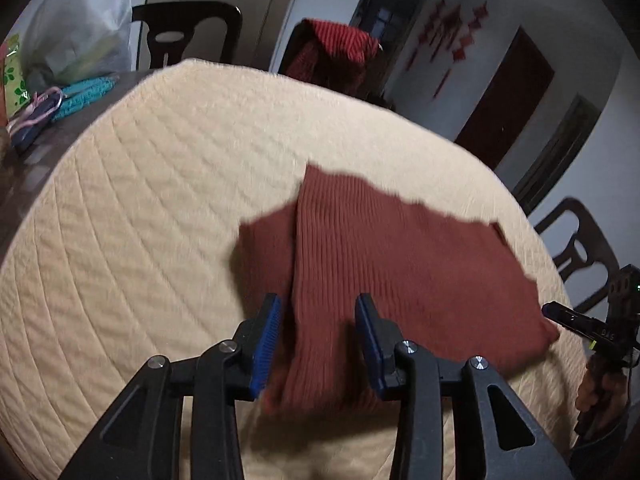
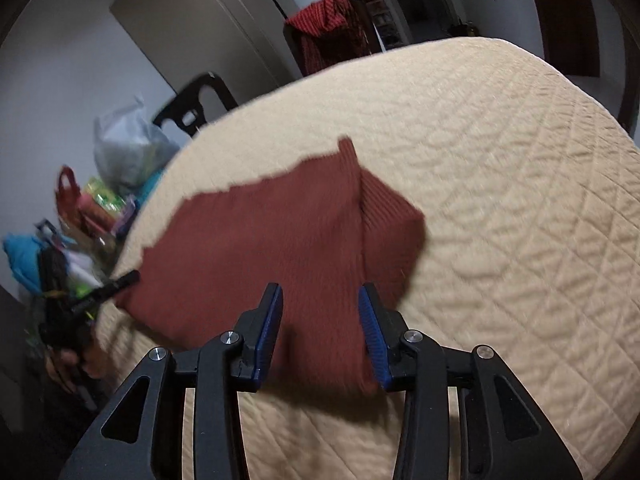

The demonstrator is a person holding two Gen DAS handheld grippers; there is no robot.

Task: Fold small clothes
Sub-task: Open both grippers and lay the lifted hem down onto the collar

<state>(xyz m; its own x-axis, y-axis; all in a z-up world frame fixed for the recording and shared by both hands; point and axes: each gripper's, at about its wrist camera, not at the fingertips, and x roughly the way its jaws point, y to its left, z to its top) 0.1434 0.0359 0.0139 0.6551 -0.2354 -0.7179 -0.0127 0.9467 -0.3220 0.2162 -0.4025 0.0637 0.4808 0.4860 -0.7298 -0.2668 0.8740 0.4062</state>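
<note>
Rust-red knitted garment (image 1: 384, 276) lies folded on the quilted cream cover (image 1: 140, 240) of the bench, with a narrower panel turned over its middle. Nearest, the left gripper (image 1: 318, 336) hangs released above its near hem, blue pads apart, nothing between them pressed. At three o'clock the right gripper (image 2: 320, 334) hangs likewise released. Farther off, at twelve o'clock, a red cloth (image 1: 340, 52) drapes a chair.

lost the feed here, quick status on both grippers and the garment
Left gripper open, right gripper open, nothing pinched. Rust-red knit garment partly folded, flat on quilted cover. Nothing in the way.
</note>
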